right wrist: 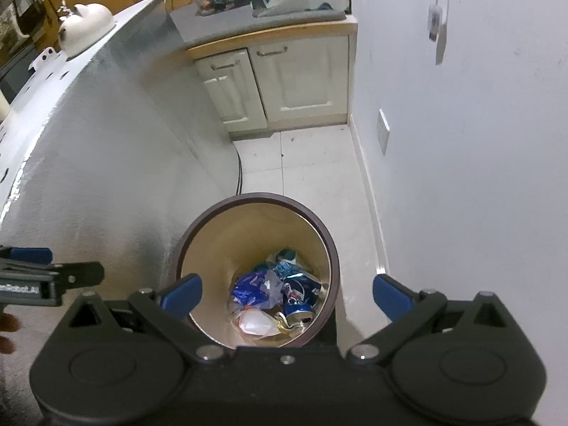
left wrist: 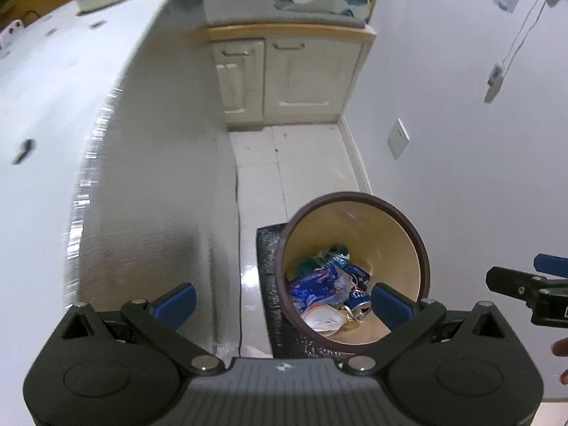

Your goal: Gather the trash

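Home kitchen: base cabinets, tiled floor

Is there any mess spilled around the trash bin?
No, nothing looks spilled. The crushed can and wrappers all lie inside the upright trash bin, and the floor tiles around it look clean.

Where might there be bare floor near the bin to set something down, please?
Bare floor tiles lie between the bin and the cupboard, bordered by the wall and the white counter side. A narrower strip runs between bin and wall. The bin's bottom is crowded with cans and wrappers.
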Motion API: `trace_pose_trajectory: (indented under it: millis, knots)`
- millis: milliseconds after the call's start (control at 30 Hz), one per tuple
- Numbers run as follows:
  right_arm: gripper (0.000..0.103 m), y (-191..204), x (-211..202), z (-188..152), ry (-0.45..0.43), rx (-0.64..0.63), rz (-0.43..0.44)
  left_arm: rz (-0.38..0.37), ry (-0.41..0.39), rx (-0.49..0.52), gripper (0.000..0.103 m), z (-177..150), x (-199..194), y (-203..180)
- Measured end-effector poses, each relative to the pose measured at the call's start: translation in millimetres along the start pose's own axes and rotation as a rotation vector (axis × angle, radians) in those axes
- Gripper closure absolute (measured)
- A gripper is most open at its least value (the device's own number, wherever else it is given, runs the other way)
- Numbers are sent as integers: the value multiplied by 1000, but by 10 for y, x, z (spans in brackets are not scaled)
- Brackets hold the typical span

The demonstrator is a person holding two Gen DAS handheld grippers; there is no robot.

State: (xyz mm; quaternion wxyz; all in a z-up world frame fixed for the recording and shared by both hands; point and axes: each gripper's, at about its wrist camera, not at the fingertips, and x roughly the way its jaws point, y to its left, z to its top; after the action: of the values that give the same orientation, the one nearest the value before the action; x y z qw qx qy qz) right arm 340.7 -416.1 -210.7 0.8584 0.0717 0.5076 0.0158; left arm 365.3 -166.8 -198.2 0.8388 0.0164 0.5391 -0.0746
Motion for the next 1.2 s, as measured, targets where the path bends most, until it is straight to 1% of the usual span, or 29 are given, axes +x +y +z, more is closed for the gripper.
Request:
trace_pose_trajectory:
  millis: [133,267,600,800,1067,1200]
  knots:
    - [0,105,-198,-10,-1,3,-4,-6,-34,-21,0,-80,-329,100]
    - [0,237,-476,-36,-35,2,5,1,-72,-27,0,-179,-667,162]
    - [0,648,-1280,-214,-134,-53,13,-4,-163,-25,0,-532,-1522,274]
    - [0,829,-1723,-409,-184,-72,13,5,-222,-32,0,-790,-1977,308]
    - [0,982,-2340,-777,-265,-104,3,20,-297,-23,0,-1186,-2495,306]
    - [0,1015,-2596,-984,-298,-105,-3,6,-331,-25,0,-1385,-2738,313]
